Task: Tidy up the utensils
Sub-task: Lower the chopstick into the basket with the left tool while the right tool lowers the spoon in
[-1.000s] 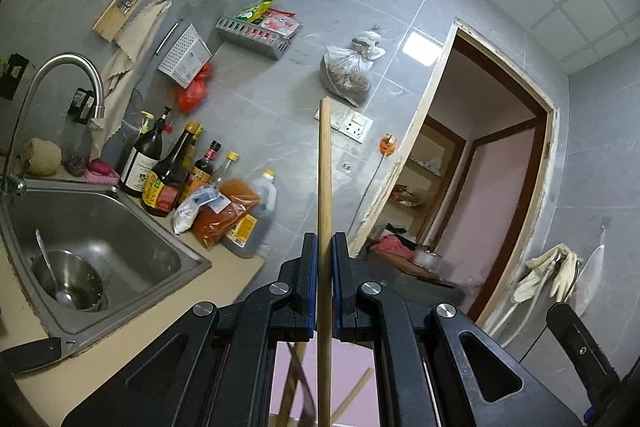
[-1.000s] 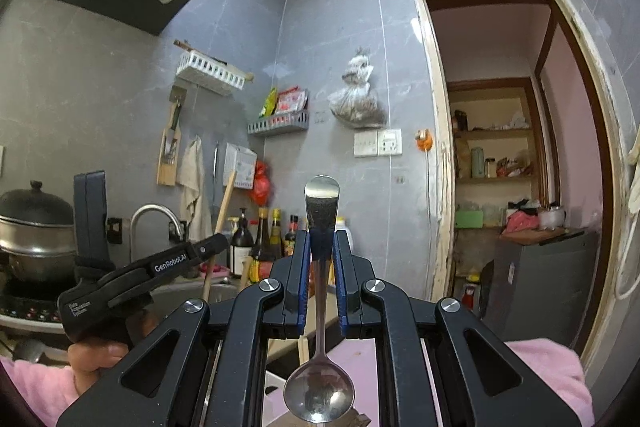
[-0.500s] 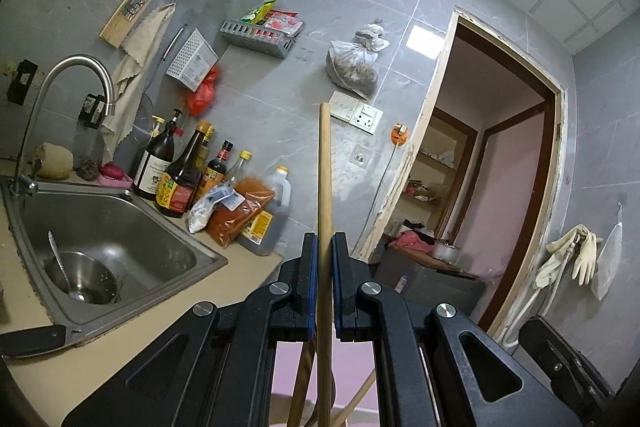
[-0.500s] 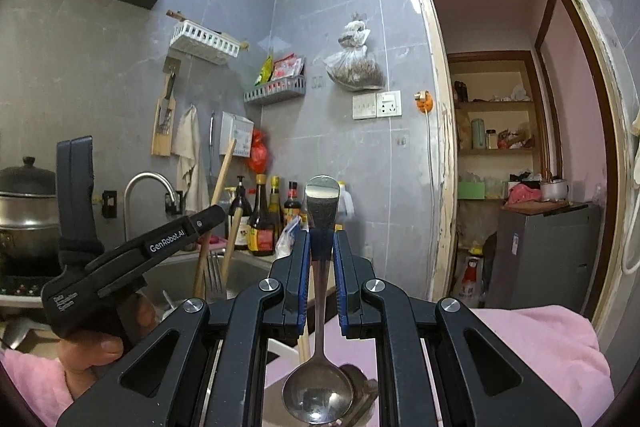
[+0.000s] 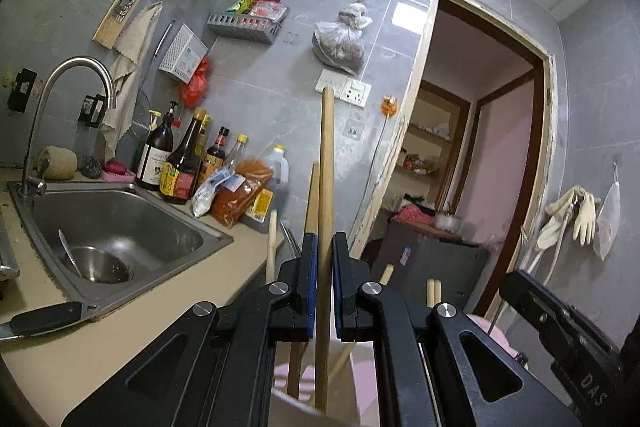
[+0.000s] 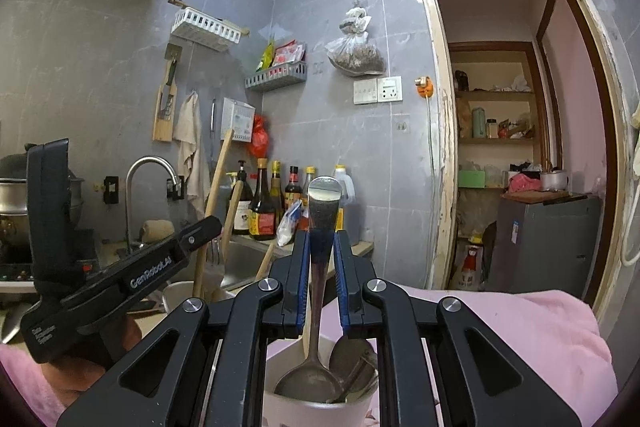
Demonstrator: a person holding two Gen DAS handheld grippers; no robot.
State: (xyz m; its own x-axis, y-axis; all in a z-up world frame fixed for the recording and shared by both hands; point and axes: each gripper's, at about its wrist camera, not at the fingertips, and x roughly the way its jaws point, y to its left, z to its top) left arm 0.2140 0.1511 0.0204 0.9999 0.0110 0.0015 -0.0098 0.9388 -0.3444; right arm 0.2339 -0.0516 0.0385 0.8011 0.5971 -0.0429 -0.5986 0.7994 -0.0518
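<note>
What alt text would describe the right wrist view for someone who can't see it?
The right gripper holds a metal spoon upright by its handle, bowl down inside a white cup with other spoons. Left of it, the left gripper grips a wooden stick.

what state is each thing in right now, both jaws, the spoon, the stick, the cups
left gripper: jaws shut on the wooden stick
wooden stick: upright, lower end inside a holder
right gripper: jaws shut on the metal spoon
metal spoon: upright, bowl down in the white cup
white cup: upright, already holds other spoons

Spoon (image 6: 320, 251) bowl in cup (image 6: 304, 409), bottles (image 5: 182, 163) right of sink (image 5: 120, 227)
</note>
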